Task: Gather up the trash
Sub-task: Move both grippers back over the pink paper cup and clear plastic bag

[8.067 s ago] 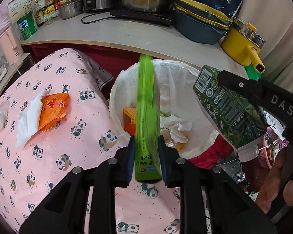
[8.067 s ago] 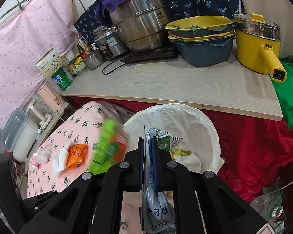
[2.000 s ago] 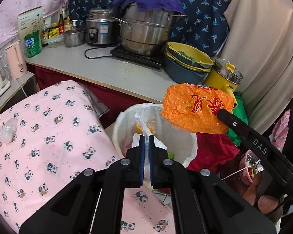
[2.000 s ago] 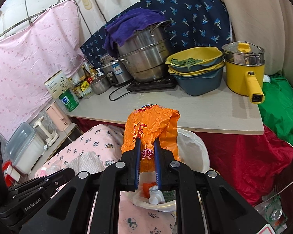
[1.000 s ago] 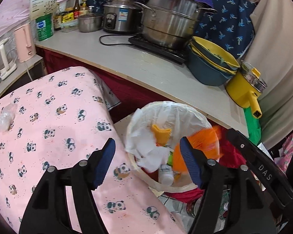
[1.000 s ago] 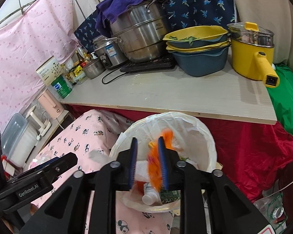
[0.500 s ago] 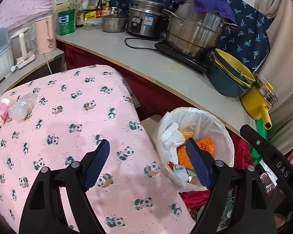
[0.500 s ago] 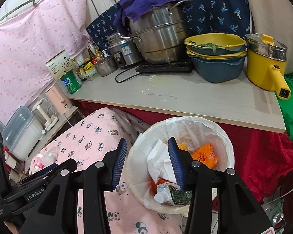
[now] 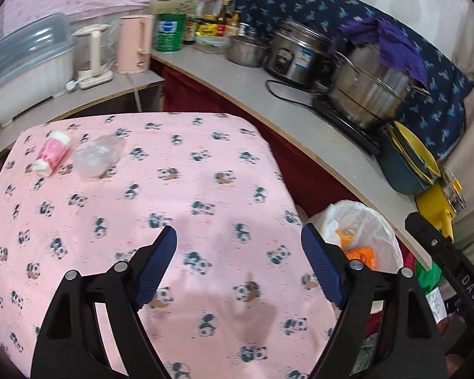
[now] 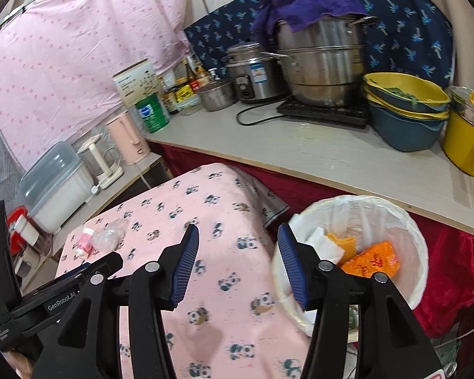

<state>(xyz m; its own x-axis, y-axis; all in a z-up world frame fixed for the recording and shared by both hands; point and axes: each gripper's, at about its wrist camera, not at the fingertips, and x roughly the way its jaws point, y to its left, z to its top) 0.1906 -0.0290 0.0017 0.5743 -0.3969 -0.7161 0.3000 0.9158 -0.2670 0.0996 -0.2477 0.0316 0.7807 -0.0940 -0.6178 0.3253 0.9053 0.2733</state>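
A white-lined trash bin (image 10: 407, 224) stands beside the pink panda-print table (image 9: 205, 189); it holds an orange wrapper (image 10: 374, 260), white tissue and other trash. It also shows in the left wrist view (image 9: 376, 221). At the table's far left lie a pink-and-white packet (image 9: 52, 153) and a crumpled clear plastic bag (image 9: 98, 156), also in the right wrist view (image 10: 106, 237). My left gripper (image 9: 238, 260) is open and empty above the table's middle. My right gripper (image 10: 235, 262) is open and empty over the table's right edge by the bin.
A curved counter (image 10: 331, 161) behind carries a big steel pot (image 10: 322, 60), rice cooker (image 9: 295, 53), stacked bowls (image 10: 404, 110), yellow pot (image 10: 464, 129), bottles and tins. A pink kettle (image 9: 132, 44) and a plastic box (image 9: 22, 66) stand on a low shelf to the left.
Both grippers dropped their trash, the tissue and the orange wrapper, into the bin, opened wide, and swung left from the bin to over the table. The packet and clear bag came into view.
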